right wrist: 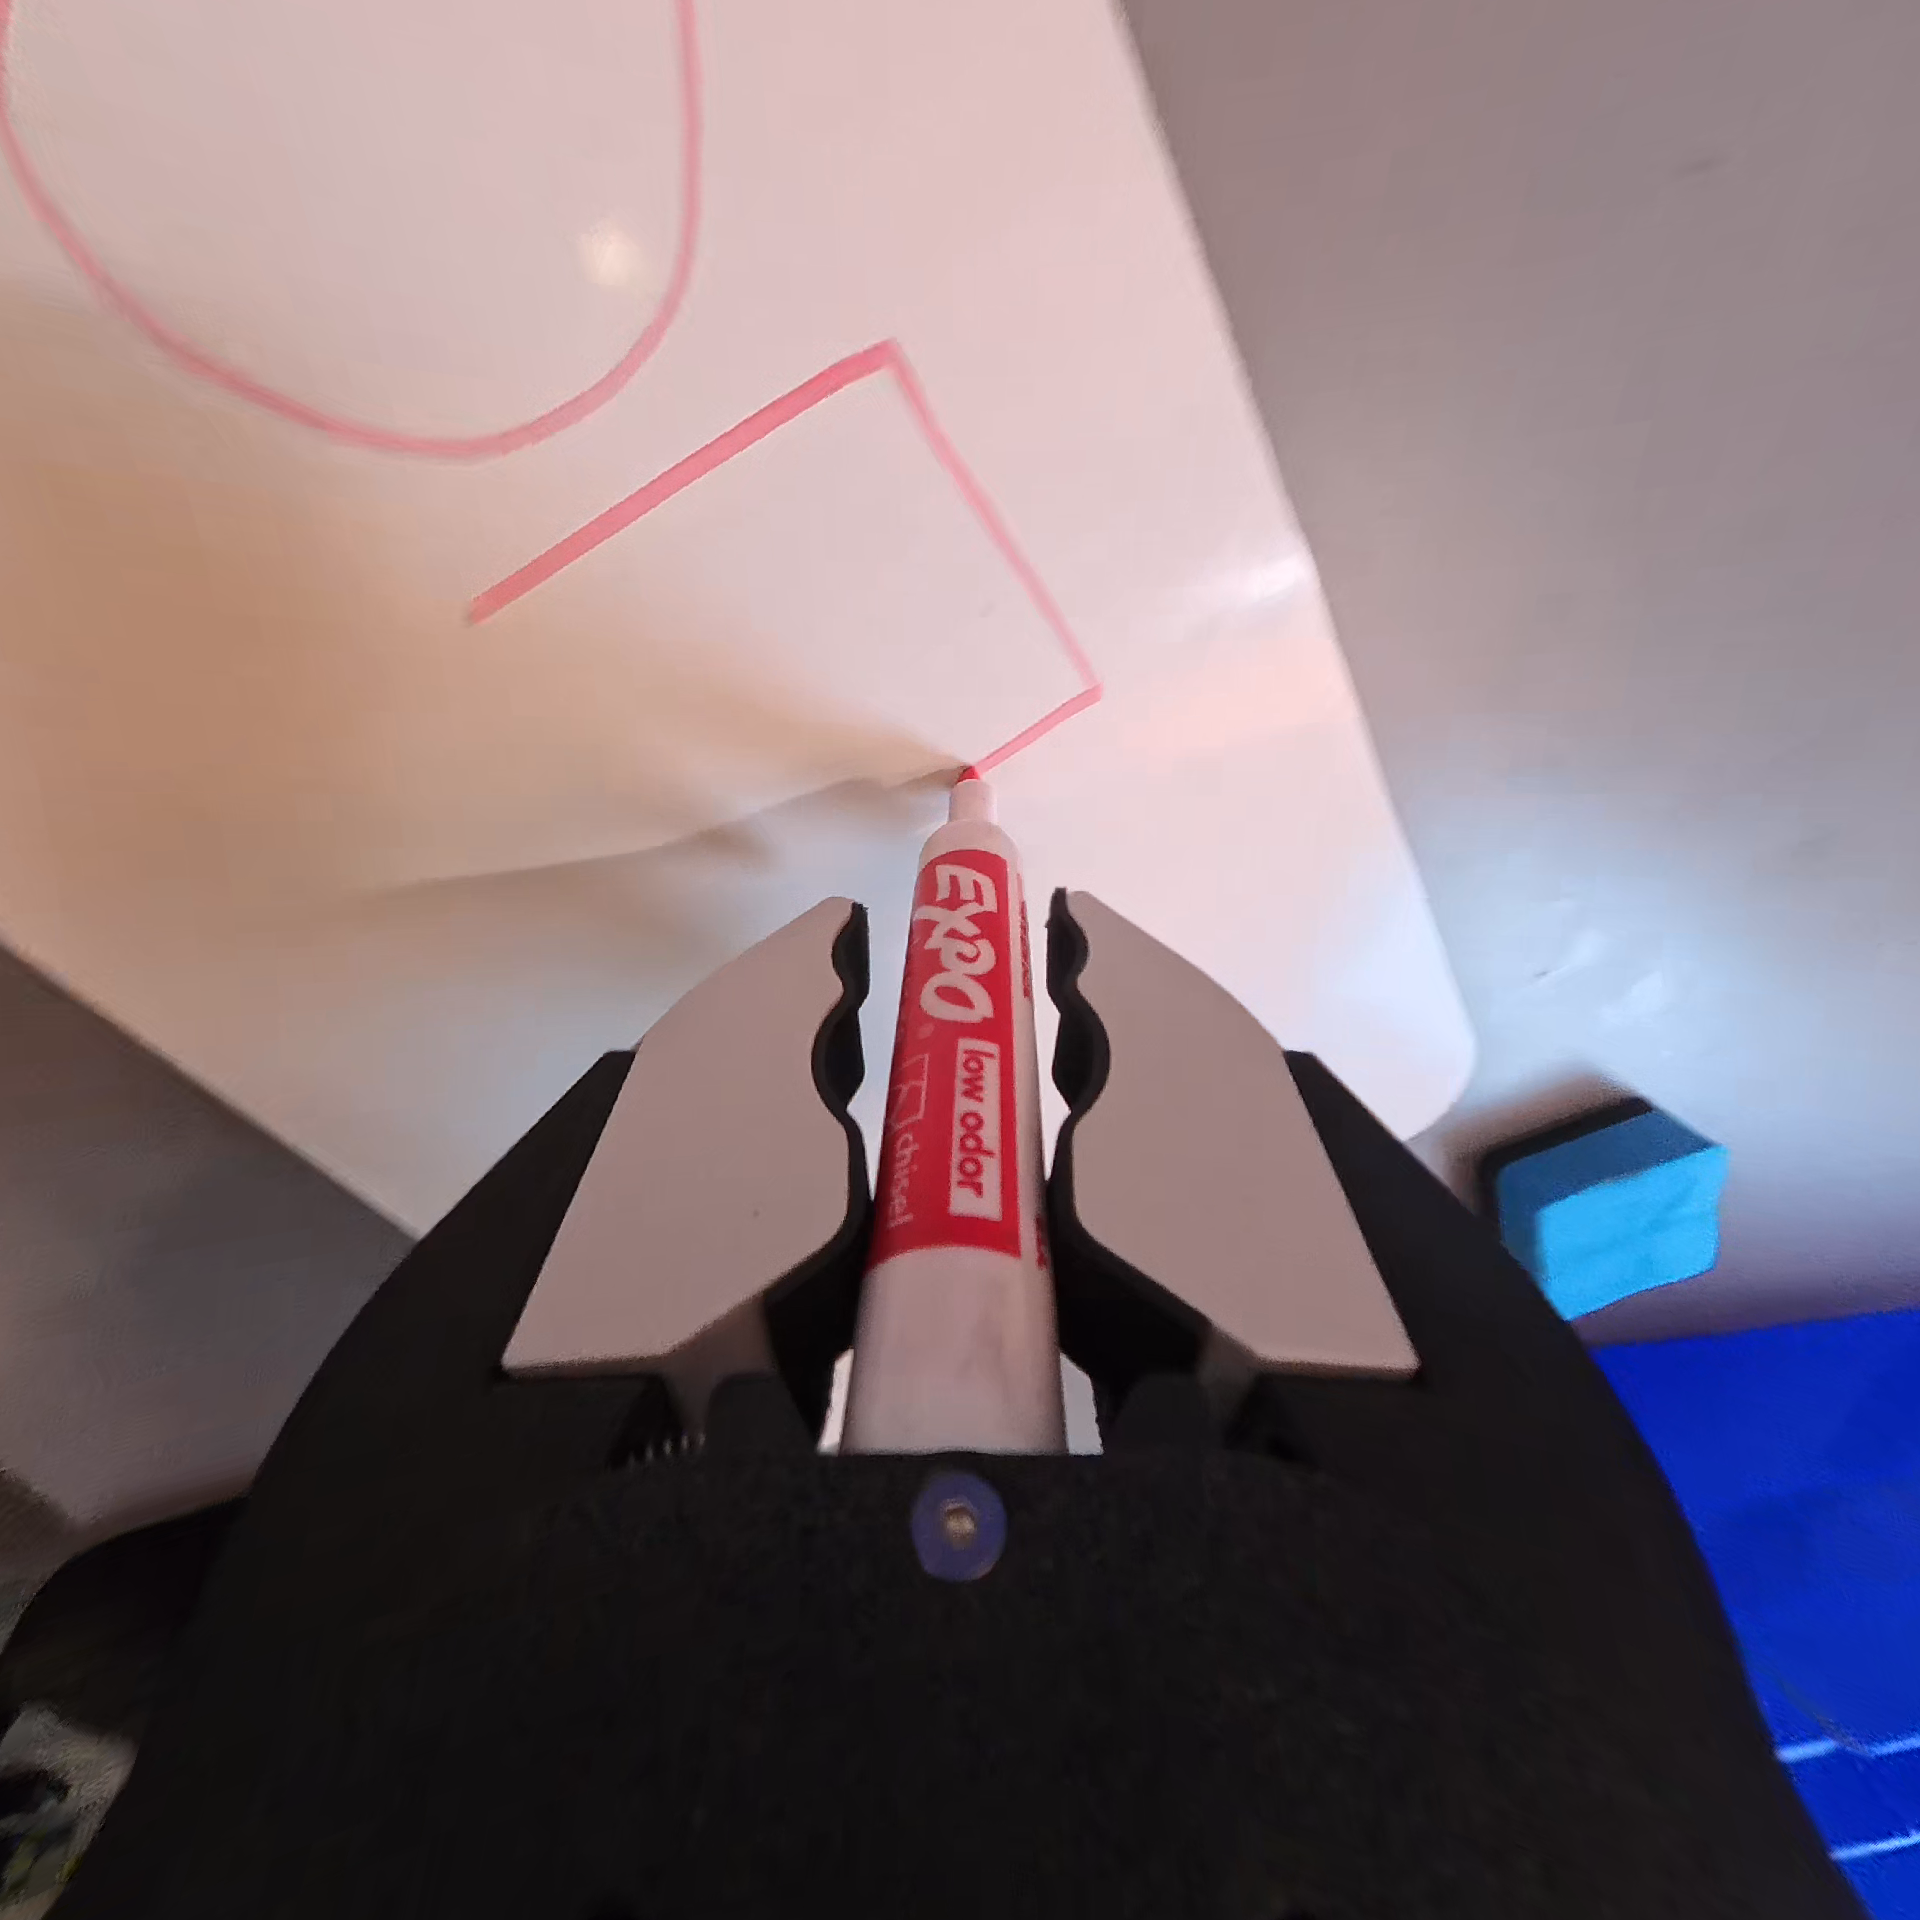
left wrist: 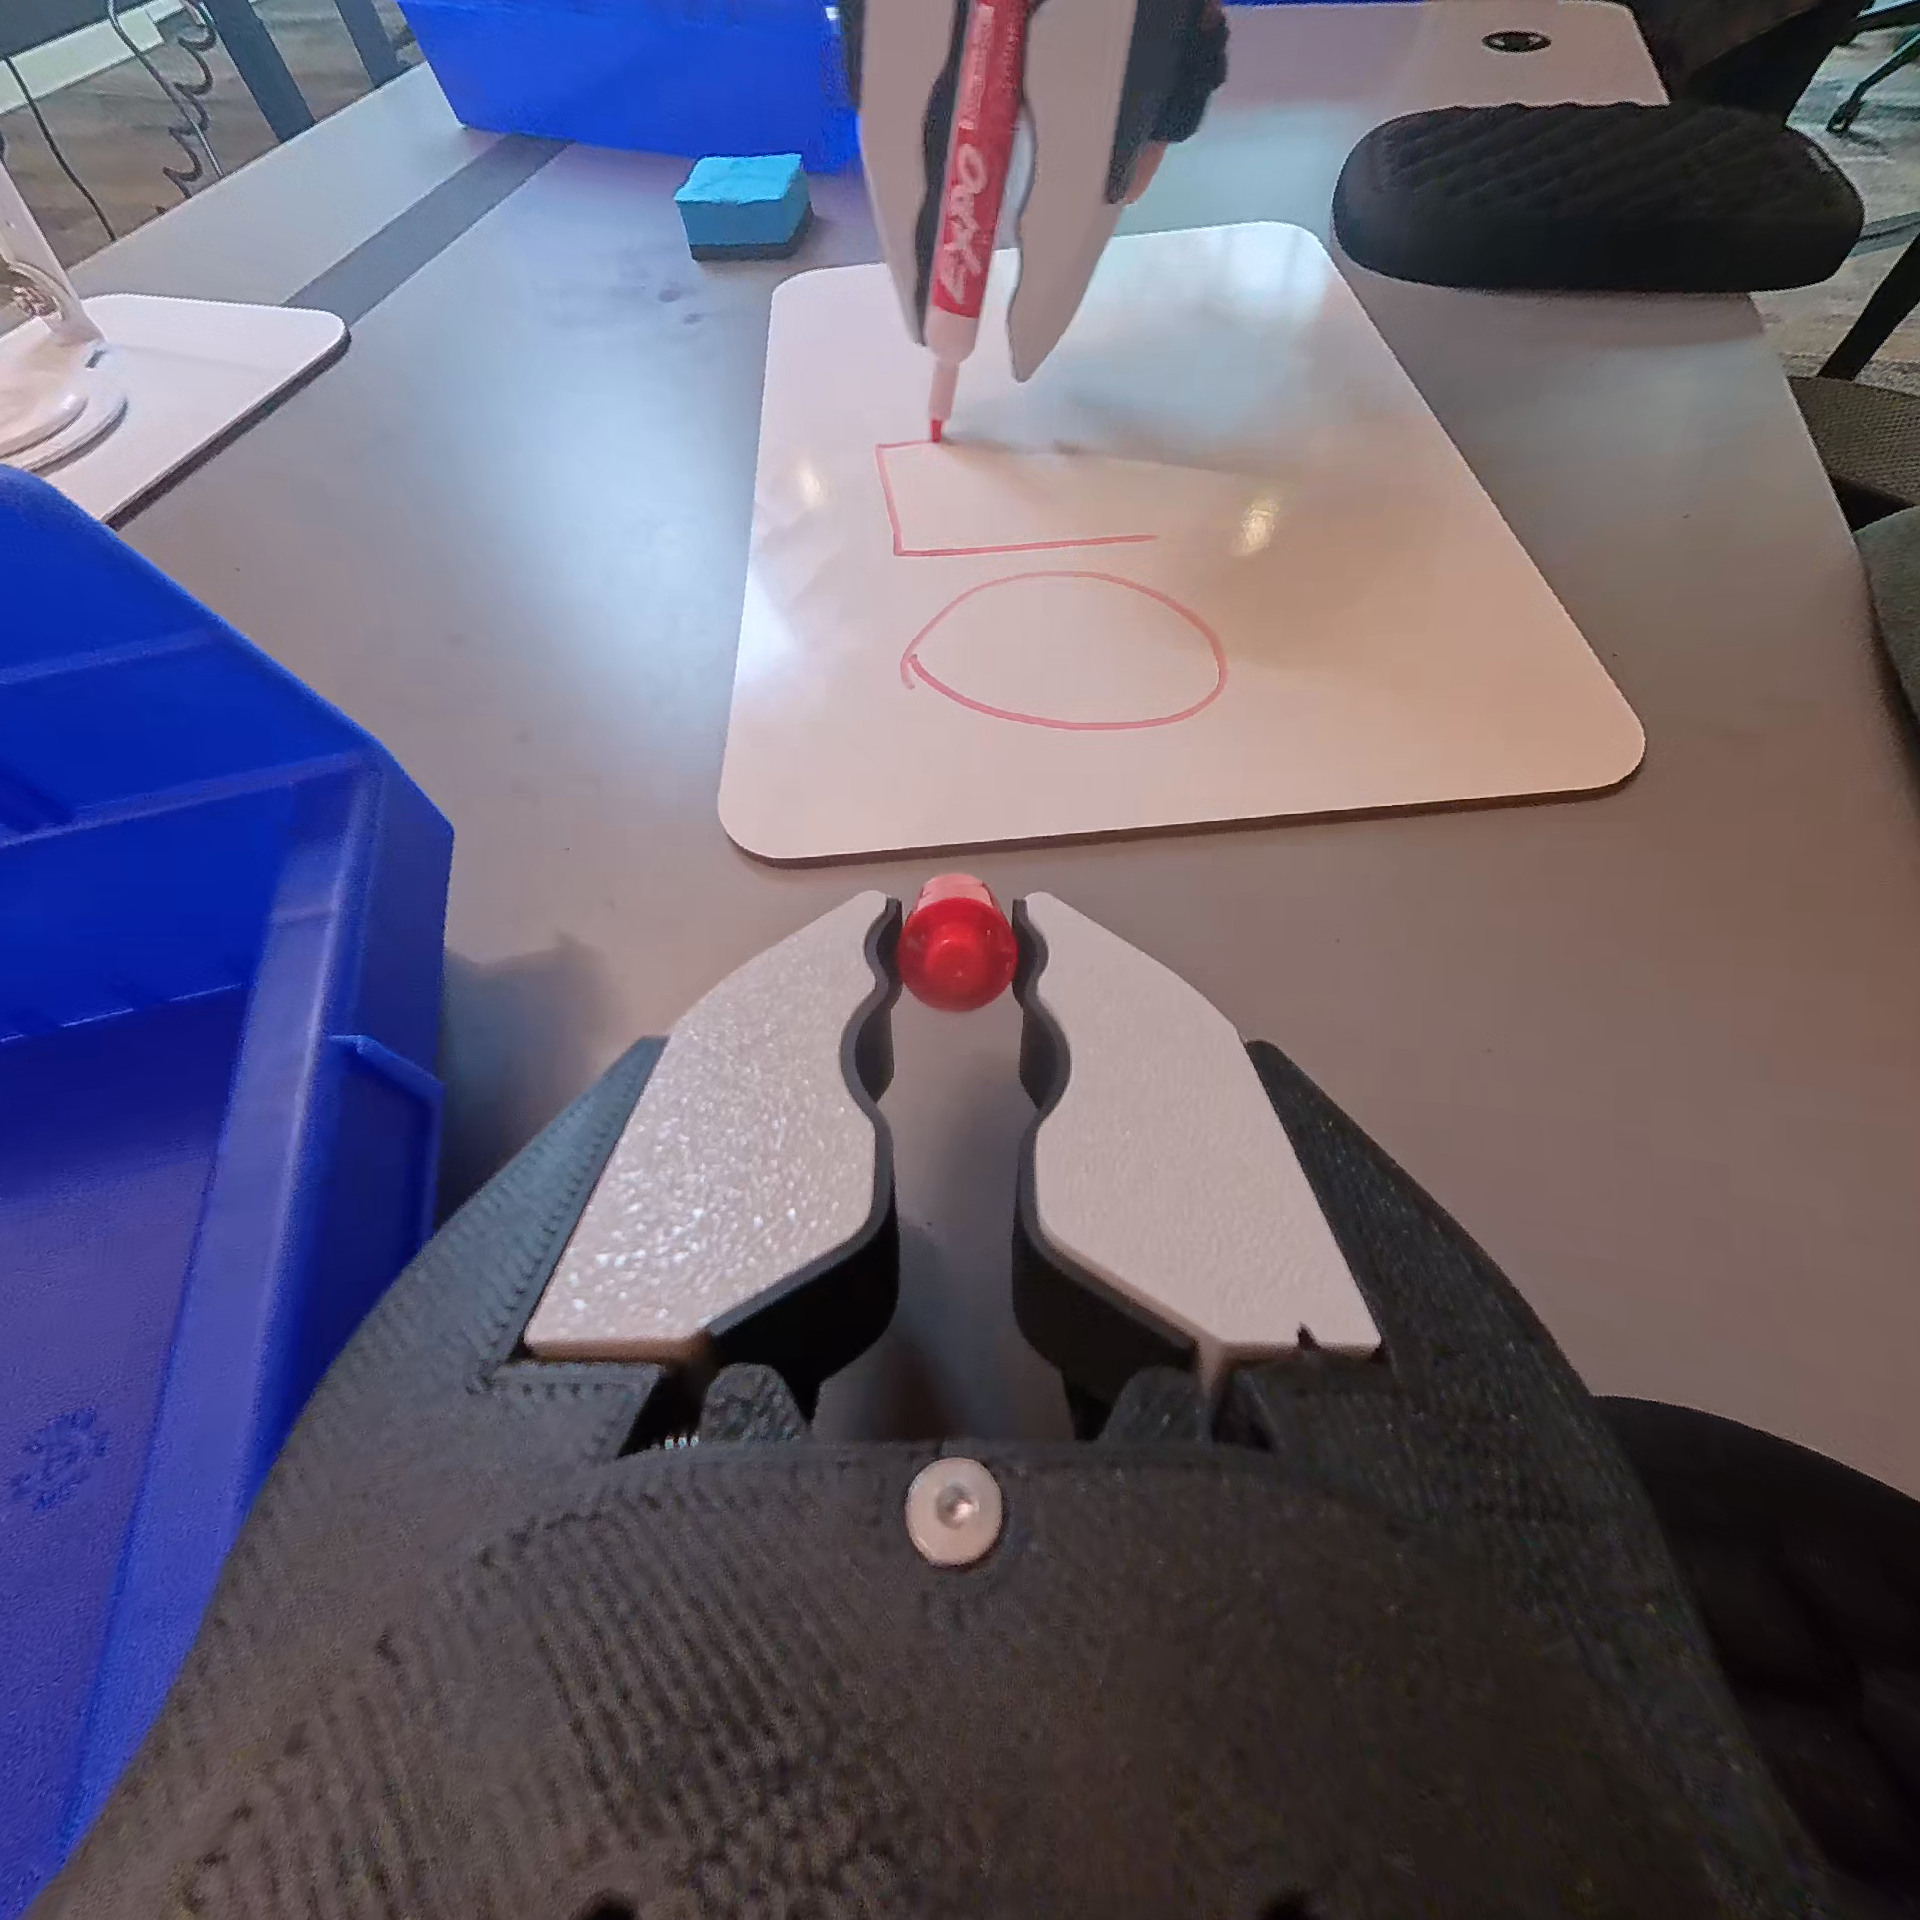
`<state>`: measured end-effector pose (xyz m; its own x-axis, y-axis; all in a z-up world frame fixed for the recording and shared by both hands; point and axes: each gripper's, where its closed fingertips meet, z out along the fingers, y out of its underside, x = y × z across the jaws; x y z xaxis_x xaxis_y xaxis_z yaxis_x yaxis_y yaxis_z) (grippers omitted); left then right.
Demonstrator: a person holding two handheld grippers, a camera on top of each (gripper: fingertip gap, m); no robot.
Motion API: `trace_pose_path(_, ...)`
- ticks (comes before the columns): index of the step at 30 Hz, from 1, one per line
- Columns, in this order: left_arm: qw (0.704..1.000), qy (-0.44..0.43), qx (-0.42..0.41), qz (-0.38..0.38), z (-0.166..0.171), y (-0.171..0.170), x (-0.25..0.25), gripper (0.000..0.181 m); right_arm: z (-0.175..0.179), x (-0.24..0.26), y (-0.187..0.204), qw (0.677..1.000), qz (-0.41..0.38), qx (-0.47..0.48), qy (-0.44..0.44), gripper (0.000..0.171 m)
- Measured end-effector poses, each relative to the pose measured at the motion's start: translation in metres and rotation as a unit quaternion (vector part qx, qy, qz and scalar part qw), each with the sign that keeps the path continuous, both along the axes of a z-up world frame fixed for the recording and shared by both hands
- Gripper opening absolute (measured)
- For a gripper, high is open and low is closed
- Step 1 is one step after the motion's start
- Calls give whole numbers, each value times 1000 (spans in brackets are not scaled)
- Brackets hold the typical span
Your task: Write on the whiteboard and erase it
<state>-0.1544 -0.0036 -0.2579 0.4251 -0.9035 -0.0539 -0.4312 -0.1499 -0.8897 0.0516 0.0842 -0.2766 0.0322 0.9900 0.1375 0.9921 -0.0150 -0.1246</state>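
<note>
Whiteboard (left wrist: 1351, 582) flat on table (left wrist: 520, 520), bearing red shapes. Right gripper (right wrist: 956, 914) clamped on red marker (right wrist: 961, 1060), tip touching board. Left gripper (left wrist: 954, 914) pinching red cap (left wrist: 956, 951), just short of board's near edge.

Grey tabletop (left wrist: 540, 582), black chair (left wrist: 1590, 197) behind, blue bins (left wrist: 208, 935), glossy ceiling-light reflections
</note>
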Motion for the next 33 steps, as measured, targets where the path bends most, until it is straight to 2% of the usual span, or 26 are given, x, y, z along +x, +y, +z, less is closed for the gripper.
trace_pose_path(5,1000,-2,-3,0,0,0,0,20,2,22,-37,999,12,-25,-35,34)
trace_pose_path(8,1000,2,-1,0,-1,0,0,20,2,24,-44,999,15,-21,-36,34)
trace_pose_path(17,1000,5,3,-1,-2,-1,0,20,1,-27,-80,995,90,-33,0,34)
trace_pose_path(20,1000,5,4,-1,-2,-1,0,20,10,-22,-71,997,71,-29,22,34)
trace_pose_path(26,1000,2,-1,-1,-2,-1,0,20,21,24,-17,999,-17,2,37,34)
trace_pose_path(33,1000,-16,-17,-2,0,-1,0,20,7,25,-7,999,-22,5,44,34)
